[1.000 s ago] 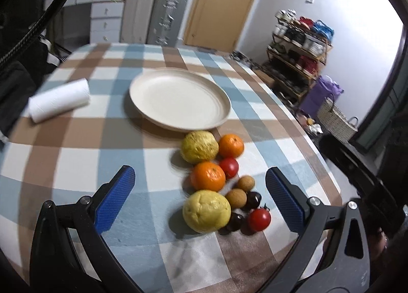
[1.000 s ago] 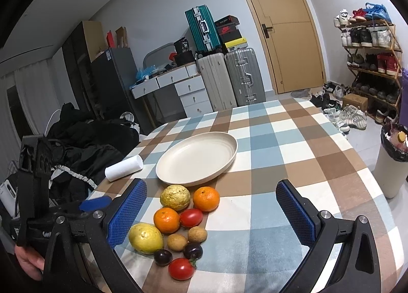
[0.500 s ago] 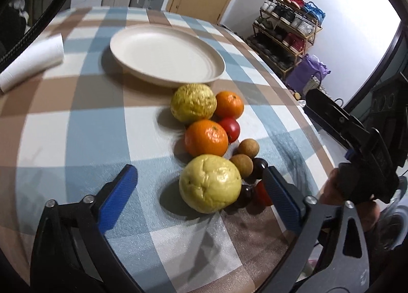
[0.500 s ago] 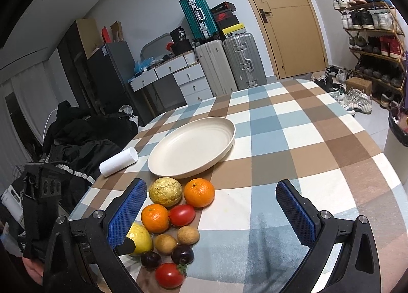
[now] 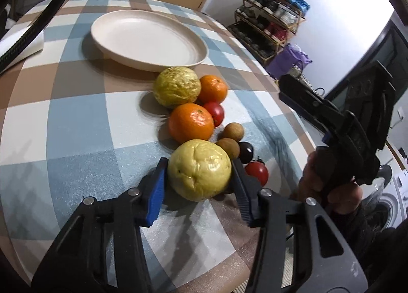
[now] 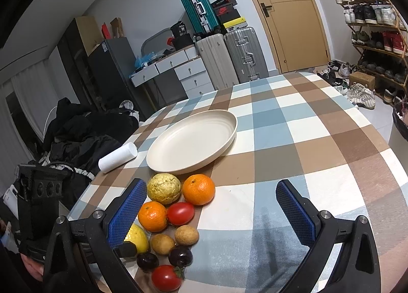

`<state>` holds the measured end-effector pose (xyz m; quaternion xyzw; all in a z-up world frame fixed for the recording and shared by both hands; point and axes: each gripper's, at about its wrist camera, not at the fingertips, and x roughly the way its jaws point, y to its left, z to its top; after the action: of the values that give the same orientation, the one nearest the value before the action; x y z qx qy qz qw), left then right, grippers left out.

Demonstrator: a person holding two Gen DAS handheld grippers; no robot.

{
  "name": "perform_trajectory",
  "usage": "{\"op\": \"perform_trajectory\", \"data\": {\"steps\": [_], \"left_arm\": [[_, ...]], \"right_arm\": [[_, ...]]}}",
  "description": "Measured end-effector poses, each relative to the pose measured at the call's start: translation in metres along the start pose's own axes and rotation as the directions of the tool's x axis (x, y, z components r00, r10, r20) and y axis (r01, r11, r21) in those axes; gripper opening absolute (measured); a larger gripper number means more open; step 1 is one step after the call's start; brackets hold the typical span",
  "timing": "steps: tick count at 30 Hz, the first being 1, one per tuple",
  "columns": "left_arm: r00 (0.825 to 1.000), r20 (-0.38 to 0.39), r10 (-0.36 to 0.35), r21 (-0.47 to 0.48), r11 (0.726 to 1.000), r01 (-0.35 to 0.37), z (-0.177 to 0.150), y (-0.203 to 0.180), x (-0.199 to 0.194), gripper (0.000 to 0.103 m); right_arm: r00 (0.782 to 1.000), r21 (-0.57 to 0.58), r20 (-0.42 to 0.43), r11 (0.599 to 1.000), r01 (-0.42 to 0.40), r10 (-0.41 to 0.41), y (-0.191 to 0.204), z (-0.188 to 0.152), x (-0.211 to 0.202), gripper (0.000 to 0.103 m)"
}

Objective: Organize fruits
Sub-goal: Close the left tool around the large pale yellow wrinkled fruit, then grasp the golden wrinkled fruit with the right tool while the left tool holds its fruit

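My left gripper [image 5: 199, 178] is shut on a large smooth yellow fruit [image 5: 200, 169], both blue pads pressing its sides on the checked tablecloth. Behind it lie two oranges [image 5: 191, 125], a wrinkled yellow fruit [image 5: 176, 87], a red tomato [image 5: 215, 113], two brown longans [image 5: 232, 132], a dark plum [image 5: 245, 151] and a cherry tomato [image 5: 257, 172]. A cream plate [image 5: 150, 37] stands bare beyond them. My right gripper [image 6: 210, 184] hangs open above the fruit cluster [image 6: 180, 213], holding nothing. The held yellow fruit [image 6: 139, 238] shows partly behind its left finger.
A white paper roll [image 6: 117, 157] lies left of the plate [image 6: 229, 139]. A hand [image 5: 329, 183] holds the right gripper [image 5: 331, 119] beyond the table's right edge. Suitcases, drawers and a shoe rack stand past the table.
My left gripper came forward and down onto the near yellow fruit and went from wide open to shut on it. The right gripper stays open and has drifted slightly toward the fruits.
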<state>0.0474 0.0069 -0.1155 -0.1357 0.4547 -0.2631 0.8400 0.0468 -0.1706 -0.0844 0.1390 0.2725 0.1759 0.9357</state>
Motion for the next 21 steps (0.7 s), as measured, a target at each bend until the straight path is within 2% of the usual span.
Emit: {"op": "perform_trajectory", "data": {"steps": [6,10,13,16,19,21], "left_arm": [[0.999,0.031,0.018,0.042,0.999,-0.02,-0.003,-0.004,-0.013,0.045],[0.998,0.04,0.051,0.032,0.998,-0.052,-0.001,0.001,-0.023,0.045],[0.998,0.04,0.046,0.002,0.999,-0.046,0.0,0.01,-0.028,0.045],[0.996,0.07,0.05,0.001,0.999,-0.05,0.004,0.014,-0.04,0.045],[0.993,0.096,0.073,0.016,0.997,-0.075,0.006,0.019,-0.052,0.045],[0.991,0.103,0.084,0.017,0.996,-0.087,0.007,0.024,-0.062,0.045]], "right_arm": [[1.0,0.003,-0.021,1.0,-0.01,0.01,0.002,0.0,0.001,0.103],[1.0,0.004,-0.022,1.0,-0.001,0.001,0.002,0.001,0.001,0.103],[1.0,-0.026,-0.025,1.0,0.008,-0.009,0.01,0.003,0.002,0.103],[0.999,-0.067,-0.048,0.998,0.021,-0.024,0.022,0.005,0.007,0.103],[0.991,-0.129,-0.09,0.988,0.082,-0.094,0.035,0.007,0.02,0.103],[0.988,-0.157,-0.122,0.985,0.073,-0.092,0.043,0.008,0.03,0.103]]}}
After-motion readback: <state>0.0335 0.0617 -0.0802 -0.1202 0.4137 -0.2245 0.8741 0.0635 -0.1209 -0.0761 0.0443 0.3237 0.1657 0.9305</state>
